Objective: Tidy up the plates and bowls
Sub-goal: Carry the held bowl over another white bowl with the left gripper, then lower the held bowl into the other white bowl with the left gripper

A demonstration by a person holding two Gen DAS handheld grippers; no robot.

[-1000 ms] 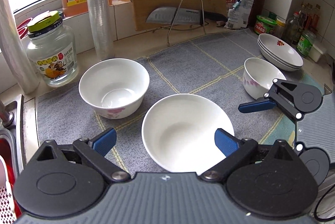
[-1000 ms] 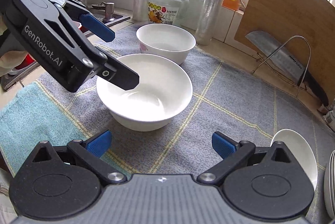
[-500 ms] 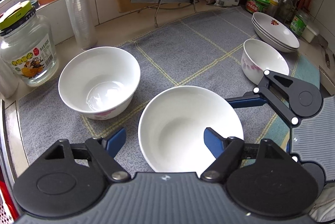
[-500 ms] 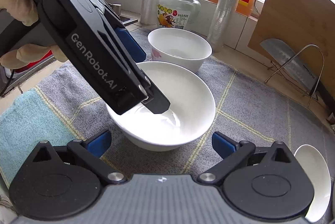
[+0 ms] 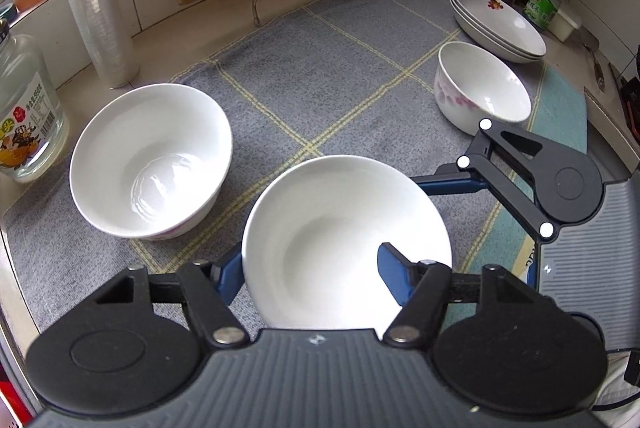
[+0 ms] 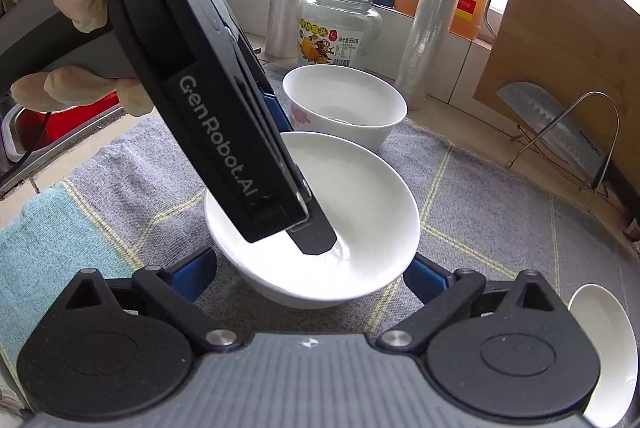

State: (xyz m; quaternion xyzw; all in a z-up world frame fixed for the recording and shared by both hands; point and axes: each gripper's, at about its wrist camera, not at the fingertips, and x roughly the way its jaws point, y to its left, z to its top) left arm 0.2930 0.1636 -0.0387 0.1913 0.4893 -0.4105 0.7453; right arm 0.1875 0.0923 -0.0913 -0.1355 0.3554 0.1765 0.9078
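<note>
Bowl point(image 5: 344, 248) sits upright on the grey checked mat point(image 5: 360, 40), mouth up; being round, it has no long axis to name. The left gripper point(image 5: 312, 268) straddles its near rim: one blue finger point(image 5: 230, 276) lies outside the wall, the other point(image 5: 390, 274) inside the bowl, the rim between them. Whether the pads actually press the wall, I cannot tell. From the right wrist view the same bowl point(image 6: 360, 212) lies between the fingers of the right gripper point(image 6: 308, 272), which are spread wide on either side of its base and not clearly touching it.

Beyond the bowl, toward the window, stands a second bowl point(image 5: 152, 160), just beside it but apart. A smaller flowered bowl point(image 5: 482, 86) sits well to the bowl's right, and past that a stack of plates point(image 5: 498, 22). A glass jar point(image 6: 340, 24) stands behind the second bowl.
</note>
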